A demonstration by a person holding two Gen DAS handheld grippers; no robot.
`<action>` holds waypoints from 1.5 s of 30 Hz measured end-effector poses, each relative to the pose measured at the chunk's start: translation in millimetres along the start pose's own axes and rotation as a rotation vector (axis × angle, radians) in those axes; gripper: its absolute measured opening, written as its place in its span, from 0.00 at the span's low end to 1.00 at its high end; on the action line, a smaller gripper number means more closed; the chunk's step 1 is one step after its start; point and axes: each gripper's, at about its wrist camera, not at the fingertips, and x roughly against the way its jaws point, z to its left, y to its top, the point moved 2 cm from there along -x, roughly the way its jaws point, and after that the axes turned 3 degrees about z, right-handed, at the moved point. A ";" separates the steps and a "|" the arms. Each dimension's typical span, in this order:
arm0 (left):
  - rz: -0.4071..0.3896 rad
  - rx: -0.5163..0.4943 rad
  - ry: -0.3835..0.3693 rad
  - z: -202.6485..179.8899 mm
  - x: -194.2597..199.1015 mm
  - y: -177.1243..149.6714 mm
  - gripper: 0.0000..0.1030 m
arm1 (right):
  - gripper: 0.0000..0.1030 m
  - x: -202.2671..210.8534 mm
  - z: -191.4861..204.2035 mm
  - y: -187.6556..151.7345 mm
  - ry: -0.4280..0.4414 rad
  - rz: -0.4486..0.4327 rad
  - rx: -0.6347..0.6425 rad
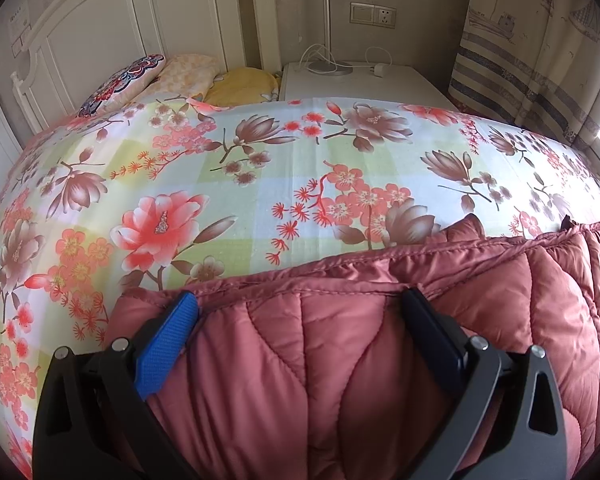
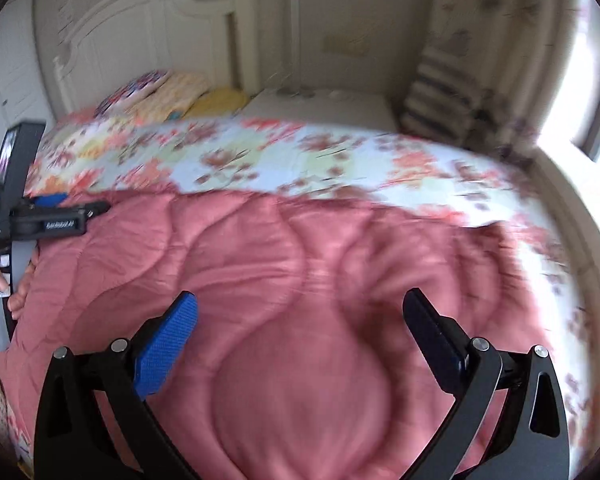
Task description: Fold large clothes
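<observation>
my left tool (image 1: 300, 308) has its jaws wide, one blue pad (image 1: 165, 350) and one dark pad on either side of a bulge of the coat (image 1: 340, 360), with nothing pinched between them. the coat is a rose-pink quilted one lying on the bed (image 1: 220, 184), its stitched edge running left to right across my left view, so its long axis goes across the bed rather than toward the headboard (image 1: 112, 32). in the right view the coat (image 2: 300, 280) spreads broad and flat over the near part of the bed, from my left tool (image 2: 40, 220) at the far left toward the right edge. my right tool (image 2: 300, 308) hangs over the middle of it, jaws wide and nothing between them; that view is blurred, so i cannot tell whether the pads touch the cloth. my left hand (image 2: 4, 284) grips its tool's handle at the left edge.

the bed has a floral sheet in pink, brown and pale green. pillows (image 1: 172, 76) lie against the white headboard. a white nightstand (image 1: 360, 80) with a charger cable stands beside them, an outlet (image 1: 373, 14) on the wall above, and a striped curtain (image 1: 532, 60) by a bright window to the right.
</observation>
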 end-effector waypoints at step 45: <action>-0.285 -0.180 0.022 -84.0 125.4 -35.7 0.98 | 0.94 129.8 -106.4 -149.9 0.379 0.014 -0.286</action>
